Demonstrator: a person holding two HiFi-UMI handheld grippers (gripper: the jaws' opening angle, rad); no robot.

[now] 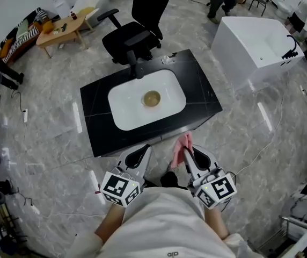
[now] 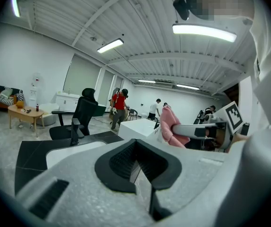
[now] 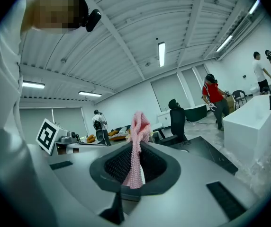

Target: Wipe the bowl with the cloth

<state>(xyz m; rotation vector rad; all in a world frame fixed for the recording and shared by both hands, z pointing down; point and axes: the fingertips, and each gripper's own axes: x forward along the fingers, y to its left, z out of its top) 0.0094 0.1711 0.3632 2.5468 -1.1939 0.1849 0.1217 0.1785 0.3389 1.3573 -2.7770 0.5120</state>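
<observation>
The right gripper point(image 3: 134, 161) is clamped on a pink waffle-knit cloth point(image 3: 138, 126), pinched at a bunched part so that one tuft stands up past the jaw tips and the rest hangs down between the pads. The left gripper point(image 2: 136, 150) has its jaws pressed together with nothing between them, and it sits just to the left of the right one at about the same reach. The small tan bowl point(image 1: 152, 98) lies well ahead of both tools, roughly on the line between them, upright in the white sink basin point(image 1: 124, 112) set into a black counter point(image 1: 97, 125), whose near edge runs just beyond the fingertips. The cloth looks light, soft and limp, so it will likely fold and drag rather than push. A grip close to the wad should leave enough free fabric to press into the bowl. The bowl appears rigid and small, and probably light enough to skid on the smooth basin under a wipe. The empty left tool would do best to open and take its near rim, wall between the jaws, holding gently in case it is breakable.
</observation>
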